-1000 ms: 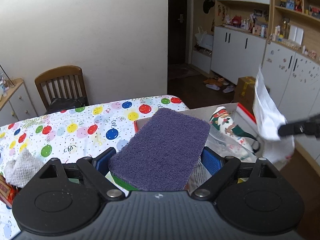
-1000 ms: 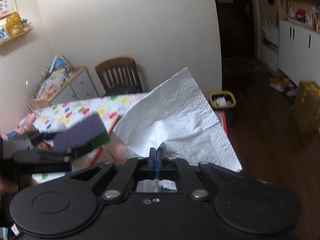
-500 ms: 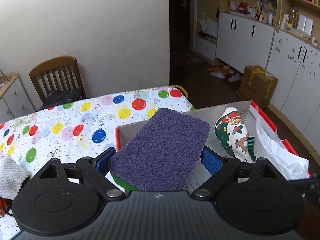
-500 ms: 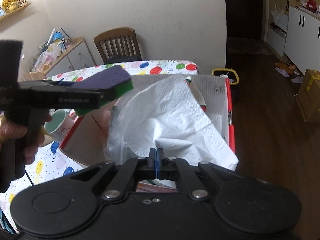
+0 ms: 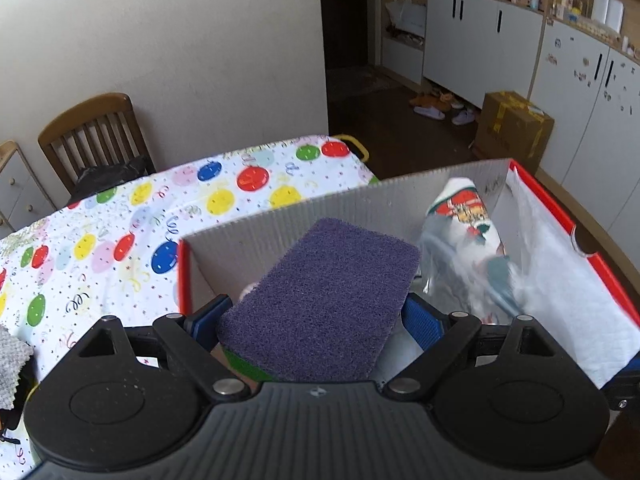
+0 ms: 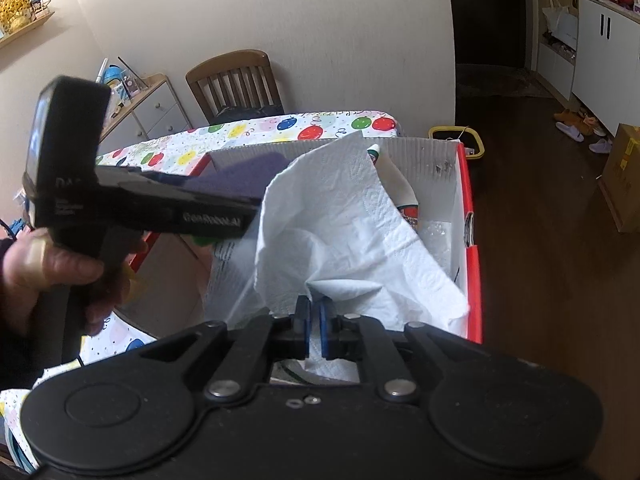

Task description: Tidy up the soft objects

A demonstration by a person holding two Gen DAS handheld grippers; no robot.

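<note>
My left gripper (image 5: pixel 316 316) is shut on a purple sponge with a green underside (image 5: pixel 324 296) and holds it over the red box with white corrugated walls (image 5: pixel 320 208). My right gripper (image 6: pixel 314 314) has its pads slightly parted around a white paper towel (image 6: pixel 340 216), which drapes into the same box (image 6: pixel 472 240). The towel also shows at the box's right side in the left wrist view (image 5: pixel 560 280). A Christmas-patterned sock in clear wrap (image 5: pixel 468 232) lies inside the box. The left gripper's body (image 6: pixel 140 208) shows in the right wrist view, over the box's left edge.
The box sits at the right end of a table with a balloon-print cloth (image 5: pixel 160 216). A grey knitted cloth (image 5: pixel 10 368) lies at the far left. A wooden chair (image 5: pixel 92 136) stands behind the table. A yellow bin (image 6: pixel 460 140) stands on the floor beyond the box.
Both grippers have moved forward and down over the box. The sponge now hangs above the box interior, the towel has sunk into it, and the right pads have parted slightly.
</note>
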